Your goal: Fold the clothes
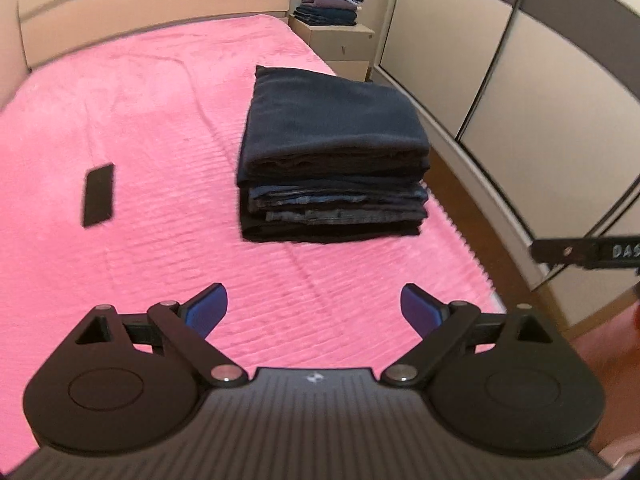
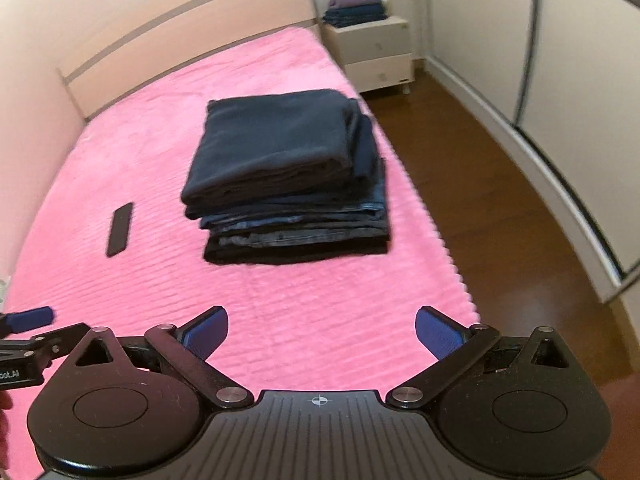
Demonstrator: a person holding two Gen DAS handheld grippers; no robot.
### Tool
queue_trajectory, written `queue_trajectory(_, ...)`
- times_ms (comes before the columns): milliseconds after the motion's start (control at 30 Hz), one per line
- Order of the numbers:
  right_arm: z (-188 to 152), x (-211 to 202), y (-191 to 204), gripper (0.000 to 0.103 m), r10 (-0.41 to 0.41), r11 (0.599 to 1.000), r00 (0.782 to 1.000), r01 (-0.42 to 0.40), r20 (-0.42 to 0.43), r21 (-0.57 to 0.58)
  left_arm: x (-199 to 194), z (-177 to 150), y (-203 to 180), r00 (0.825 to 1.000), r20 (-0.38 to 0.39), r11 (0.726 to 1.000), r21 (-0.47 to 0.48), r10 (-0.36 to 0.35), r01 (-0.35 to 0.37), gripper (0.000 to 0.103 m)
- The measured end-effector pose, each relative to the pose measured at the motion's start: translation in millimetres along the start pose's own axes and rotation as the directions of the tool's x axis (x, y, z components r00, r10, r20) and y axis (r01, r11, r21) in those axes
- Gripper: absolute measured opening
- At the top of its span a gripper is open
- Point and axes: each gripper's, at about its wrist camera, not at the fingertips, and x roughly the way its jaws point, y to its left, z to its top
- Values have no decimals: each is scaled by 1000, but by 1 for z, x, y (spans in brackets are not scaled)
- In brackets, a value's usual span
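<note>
Bedspread [image 1: 160, 128] is bright pink w/ a fine ribbed texture; folded stack [image 1: 332, 160] on it is dark navy on top, faded blue denim in the middle, black at the bottom. Phone [image 1: 98, 194] is flat black. Gripper pads [image 2: 206, 332] are blue on black arms; nightstand [image 2: 372, 52] is cream, floor [image 2: 500, 220] brown wood.

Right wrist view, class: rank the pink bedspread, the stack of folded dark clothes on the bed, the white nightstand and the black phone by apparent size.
1. Pink bedspread
2. Stack of folded dark clothes
3. White nightstand, though it stands farther back, so it may really be bigger than it looks
4. Black phone
</note>
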Motion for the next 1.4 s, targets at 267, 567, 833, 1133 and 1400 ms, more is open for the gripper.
queue_trajectory(267, -15, -35, 45, 102, -21, 999, 997, 24, 75, -40, -35, -14, 10, 1000, 16, 999, 42, -9, 8, 91)
queue_trajectory(567, -37, -55, 76, 102, -88, 993, 990, 97, 111, -74, -49, -21, 14, 998, 25, 993, 105, -62, 60, 93)
queue_trajectory(833, -35, -47, 68, 102, -107, 989, 990, 115, 88, -95, -34, -22, 8, 998, 19, 998, -19, -55, 55, 93)
queue_trajectory(1133, -16, -43, 59, 102, -78, 990, 991, 90, 108, -111, -33, -5, -3, 999, 36, 999, -39, 2, 0, 94)
queue_trajectory(1400, -14, -38, 53, 102, -70, 991, 993, 80, 93, -111, -29, -4, -15, 1000, 19, 1000, -17, 16, -15, 94)
